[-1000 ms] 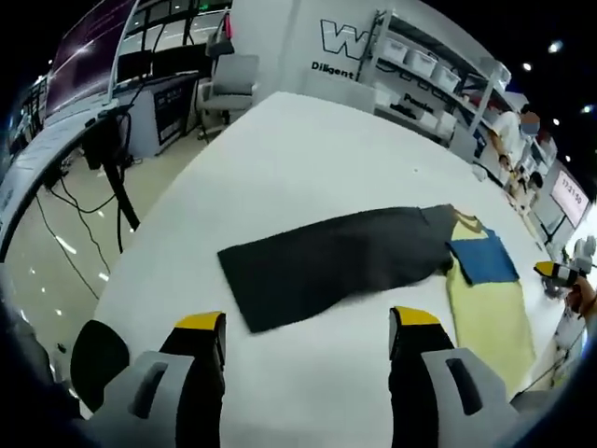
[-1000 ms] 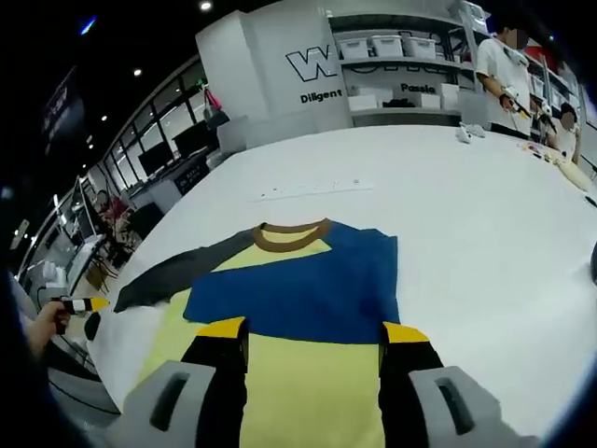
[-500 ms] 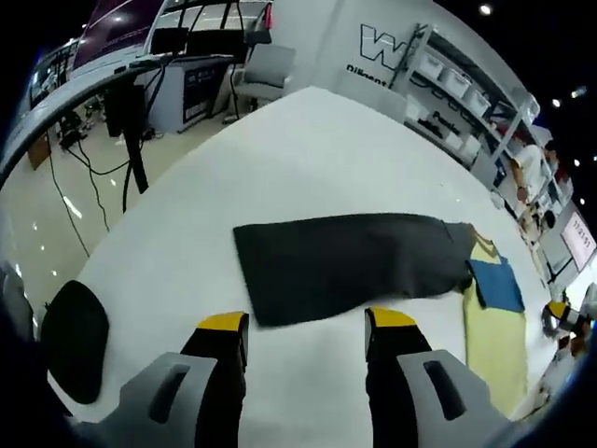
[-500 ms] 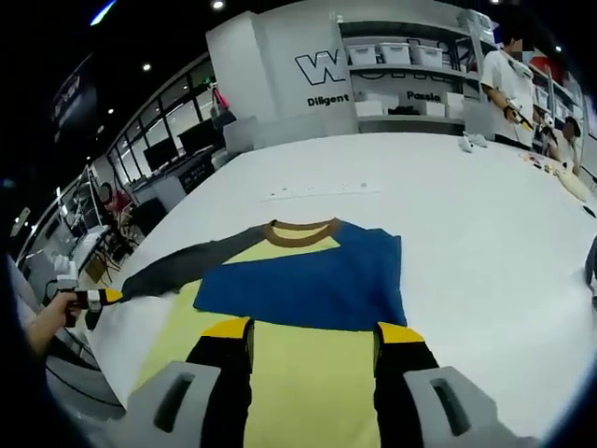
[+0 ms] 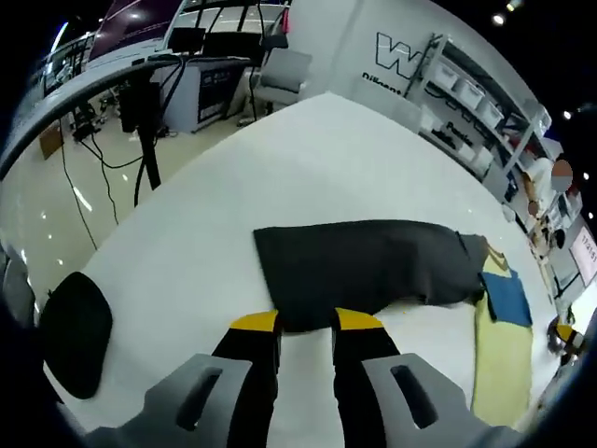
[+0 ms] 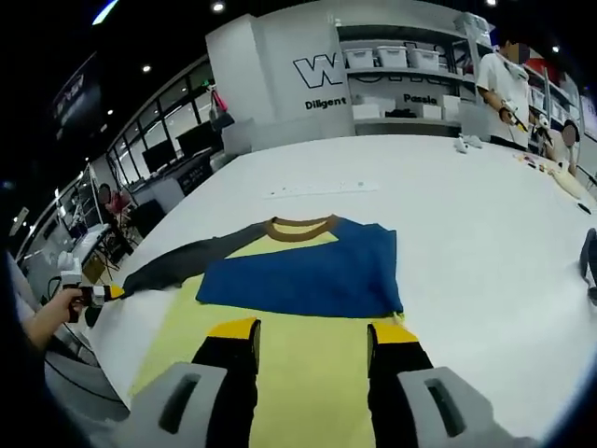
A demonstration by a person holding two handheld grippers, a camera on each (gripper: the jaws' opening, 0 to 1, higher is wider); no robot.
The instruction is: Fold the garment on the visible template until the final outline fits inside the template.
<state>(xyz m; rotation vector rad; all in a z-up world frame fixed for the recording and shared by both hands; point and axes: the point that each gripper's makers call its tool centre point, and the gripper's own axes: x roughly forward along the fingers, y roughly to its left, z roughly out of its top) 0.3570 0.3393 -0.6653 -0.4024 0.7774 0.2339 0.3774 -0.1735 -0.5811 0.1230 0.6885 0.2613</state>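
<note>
The soft yellow, blue and dark-sleeved shirt (image 6: 298, 280) is spread on the white tabletop (image 5: 308, 159). The left tongs (image 5: 305, 322) have been nearly closed at the dark sleeve's (image 5: 364, 271) cuff, ready for folding. The right tongs (image 6: 312, 329) are held apart.

The garment (image 6: 298, 280) lies flat on the bench (image 6: 485, 224), one sleeve (image 5: 364, 271) stretched sideways, another folded across its chest.

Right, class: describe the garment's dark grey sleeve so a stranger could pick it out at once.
Start at the big white table. On it lies a garment with a yellow body and a blue band. The dark grey sleeve stretches out flat from its shoulder, the only charcoal piece, long and roughly rectangular, just ahead of the left tongs.
</note>
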